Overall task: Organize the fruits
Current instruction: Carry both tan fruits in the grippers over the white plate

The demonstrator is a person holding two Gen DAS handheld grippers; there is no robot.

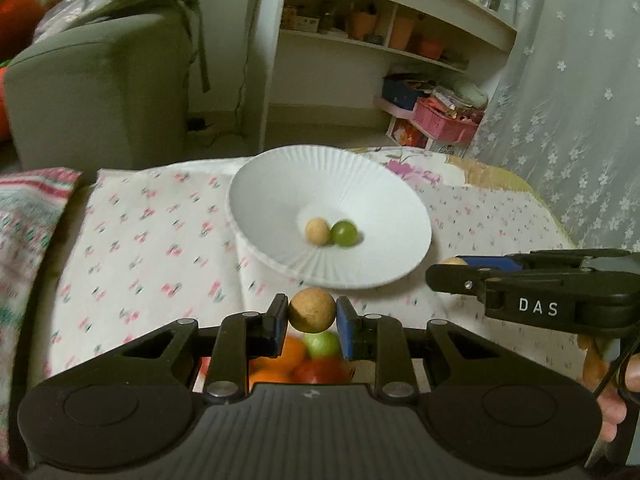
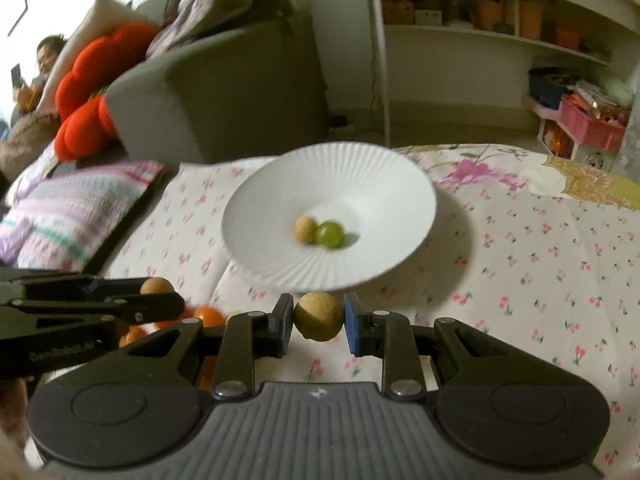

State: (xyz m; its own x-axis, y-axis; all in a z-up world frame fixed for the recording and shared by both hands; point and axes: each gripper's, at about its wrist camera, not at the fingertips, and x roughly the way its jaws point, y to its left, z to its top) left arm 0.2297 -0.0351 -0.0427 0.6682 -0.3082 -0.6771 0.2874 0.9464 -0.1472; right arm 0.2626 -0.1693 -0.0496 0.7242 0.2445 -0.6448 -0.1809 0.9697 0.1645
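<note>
A white ribbed bowl (image 1: pixel 280 184) (image 2: pixel 360 176) stands on the flowered cloth and holds a tan round fruit (image 1: pixel 317 231) (image 2: pixel 305 229) touching a green grape (image 1: pixel 345 233) (image 2: pixel 329 234). My left gripper (image 1: pixel 312 312) is shut on a brown round fruit (image 1: pixel 312 309), just short of the bowl's near rim. My right gripper (image 2: pixel 319 317) is shut on another brown round fruit (image 2: pixel 319 316), also just before the near rim. Each gripper shows from the side in the other's view, the right gripper (image 1: pixel 448 272) and the left gripper (image 2: pixel 160 296), each with its fruit at the tip.
A pile of orange, red and green fruits (image 1: pixel 304 360) (image 2: pixel 208 316) lies under the left gripper. A folded patterned blanket (image 2: pixel 76 216) lies at the left. A grey sofa (image 1: pixel 100 80) and white shelves (image 1: pixel 380 40) stand behind the table.
</note>
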